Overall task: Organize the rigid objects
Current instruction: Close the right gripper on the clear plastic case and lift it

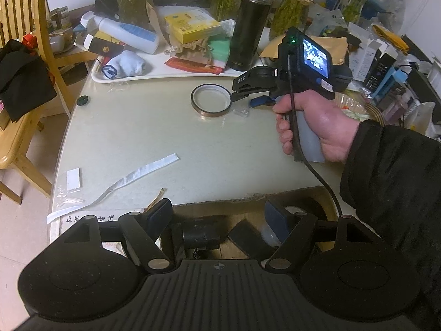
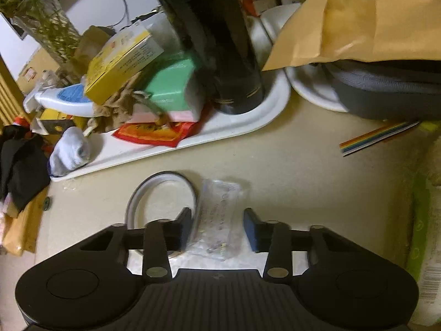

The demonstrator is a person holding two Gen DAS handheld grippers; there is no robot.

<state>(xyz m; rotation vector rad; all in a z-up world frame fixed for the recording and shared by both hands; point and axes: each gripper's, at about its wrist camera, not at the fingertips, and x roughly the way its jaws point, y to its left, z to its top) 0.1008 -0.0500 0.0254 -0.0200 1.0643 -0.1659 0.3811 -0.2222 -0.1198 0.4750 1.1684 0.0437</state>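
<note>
Tape roll (image 2: 162, 209) and a clear bag (image 2: 217, 218) lie on the table (image 2: 289, 171) at the right gripper (image 2: 217, 227), which slants down over them. Its left finger (image 2: 184, 227) sits inside the roll's ring, its right finger (image 2: 252, 229) stands just past the bag's right edge, and both the roll's near wall and the bag fall in the gap; the fingers stand partly apart and the pads press on neither.

From the left wrist, the left gripper (image 1: 220, 222) hangs tilted down, fingers spread wide with nothing between them, over an open cardboard box (image 1: 248, 204) at the table's near edge. Farther right, a sleeved hand (image 1: 311, 127) grips the right gripper's handle, a cable trailing from it.

Only the left view shows the box, the hand and paper strips (image 1: 132, 179) left of its fingers. Only the right view shows a rainbow-striped card (image 2: 377, 136) beyond its right finger. A tray (image 2: 193, 138) of clutter lies ahead in both.
</note>
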